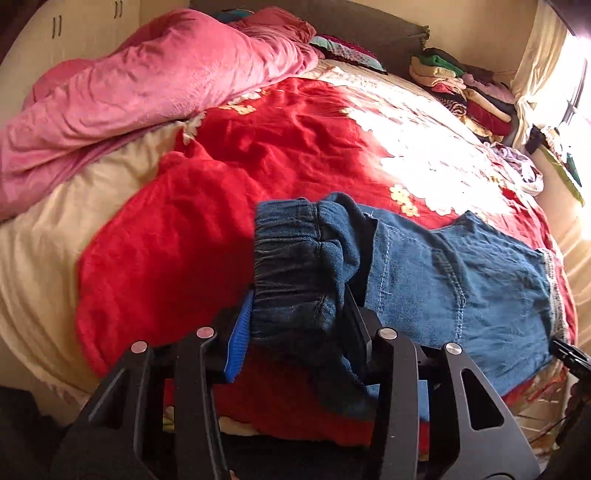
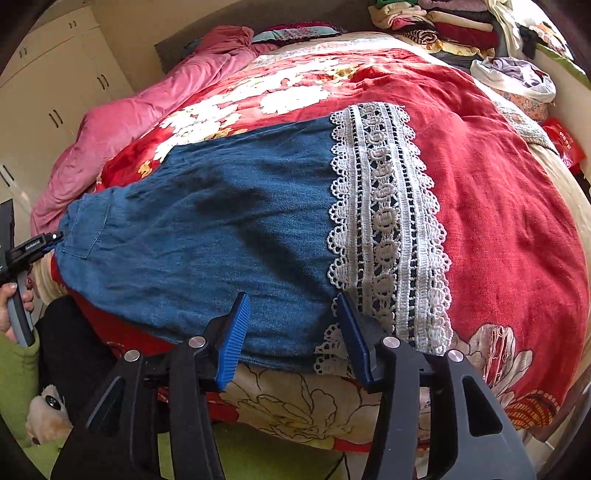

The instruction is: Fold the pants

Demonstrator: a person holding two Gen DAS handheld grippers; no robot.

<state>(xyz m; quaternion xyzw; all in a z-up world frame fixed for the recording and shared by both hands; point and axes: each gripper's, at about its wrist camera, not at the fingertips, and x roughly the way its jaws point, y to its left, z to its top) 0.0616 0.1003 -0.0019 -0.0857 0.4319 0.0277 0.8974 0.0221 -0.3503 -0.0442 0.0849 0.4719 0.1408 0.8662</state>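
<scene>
Blue denim pants (image 1: 461, 266) (image 2: 221, 221) lie flat across a red floral blanket, and the leg ends in a wide white lace trim (image 2: 388, 221). My left gripper (image 1: 299, 295) is shut on the bunched elastic waistband (image 1: 291, 251), which fills the gap between its blue pads and is lifted off the blanket. In the right wrist view the left gripper (image 2: 37, 243) shows at the far left, held by a hand. My right gripper (image 2: 290, 297) stands open over the near edge of the leg beside the lace. The fabric there lies flat and unpinched.
A pink quilt (image 1: 129, 92) (image 2: 147, 122) is heaped along the bed's far left. Folded clothes (image 1: 461, 88) (image 2: 443, 26) are stacked at the far right corner, with a white bag of laundry (image 2: 517, 77) near them. Wardrobe doors (image 2: 48, 92) stand at left. A plush toy (image 2: 48, 410) sits low left.
</scene>
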